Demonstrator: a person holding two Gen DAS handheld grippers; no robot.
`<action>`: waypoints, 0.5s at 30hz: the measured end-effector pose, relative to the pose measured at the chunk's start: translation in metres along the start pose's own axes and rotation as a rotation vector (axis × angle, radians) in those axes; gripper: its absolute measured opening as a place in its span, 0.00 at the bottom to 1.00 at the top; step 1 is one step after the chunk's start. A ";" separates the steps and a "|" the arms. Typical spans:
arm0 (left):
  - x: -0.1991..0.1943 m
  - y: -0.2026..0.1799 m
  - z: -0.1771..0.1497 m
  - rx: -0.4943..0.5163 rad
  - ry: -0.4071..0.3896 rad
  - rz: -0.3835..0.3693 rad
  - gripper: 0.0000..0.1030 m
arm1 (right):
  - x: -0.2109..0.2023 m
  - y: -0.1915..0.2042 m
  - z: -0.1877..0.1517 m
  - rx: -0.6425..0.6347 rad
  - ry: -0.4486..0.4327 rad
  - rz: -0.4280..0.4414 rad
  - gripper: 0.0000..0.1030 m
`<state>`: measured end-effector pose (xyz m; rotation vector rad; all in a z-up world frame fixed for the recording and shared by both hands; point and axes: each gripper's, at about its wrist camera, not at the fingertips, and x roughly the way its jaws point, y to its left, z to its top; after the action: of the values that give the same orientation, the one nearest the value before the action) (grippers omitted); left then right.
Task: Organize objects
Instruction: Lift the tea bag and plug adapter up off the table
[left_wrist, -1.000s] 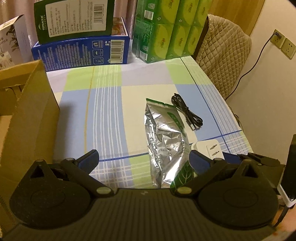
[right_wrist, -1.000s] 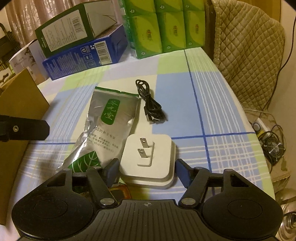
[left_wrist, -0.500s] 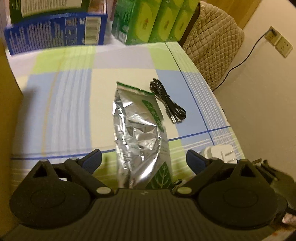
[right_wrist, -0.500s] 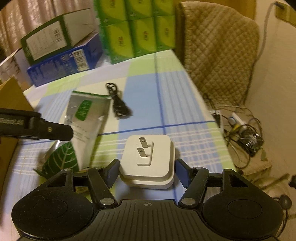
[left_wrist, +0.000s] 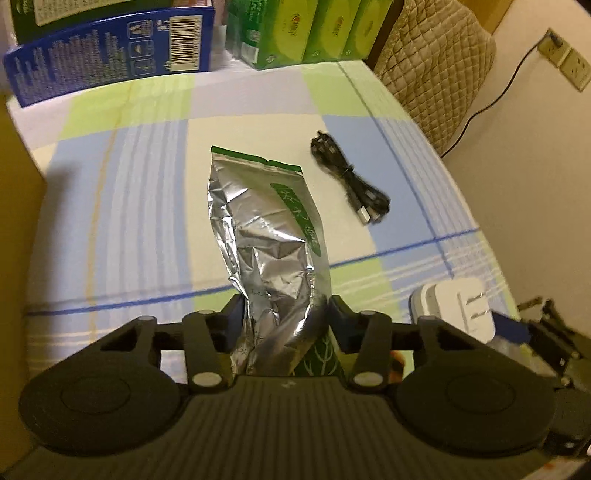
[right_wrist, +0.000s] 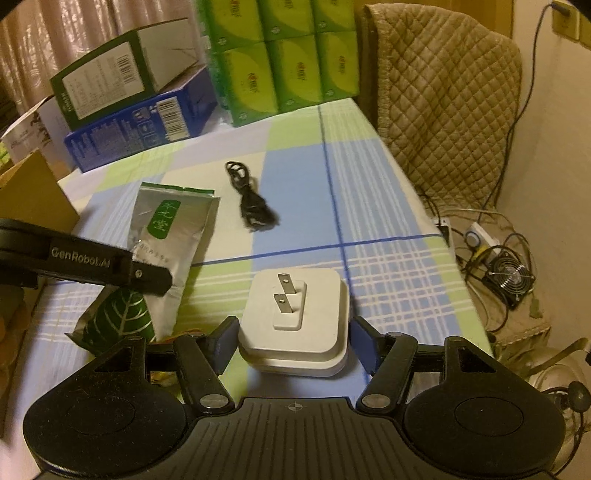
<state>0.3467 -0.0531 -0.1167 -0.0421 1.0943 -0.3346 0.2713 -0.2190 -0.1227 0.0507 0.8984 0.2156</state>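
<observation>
The foil pouch is pinched at its near end by the left tongs, probably for lifting off the bench. The white charger is straddled by the right tongs, spread and not gripping yet.

A lived-in room at home, by the look of it. Warm lamplight falls on a desk dressed in a checked green-and-blue cloth. A chair with a quilted cover is pushed up at the far side, pleated curtains hang behind, and wall sockets sit on a plain pale wall. Household stock is stacked at the back, green tissue packs and printed cartons, while a power strip and a small fan tangle in cables on the floor.
</observation>
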 end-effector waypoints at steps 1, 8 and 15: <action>-0.004 0.000 -0.004 0.010 0.007 0.011 0.40 | -0.001 0.002 -0.001 -0.002 0.001 0.007 0.60; -0.039 -0.001 -0.049 0.023 0.036 0.040 0.37 | -0.029 0.011 -0.017 0.002 0.003 0.045 0.60; -0.086 -0.001 -0.120 -0.004 0.044 0.017 0.36 | -0.067 0.025 -0.058 0.032 0.040 0.083 0.60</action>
<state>0.2059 -0.0141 -0.0974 -0.0292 1.1383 -0.3190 0.1809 -0.2110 -0.1037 0.1139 0.9407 0.2803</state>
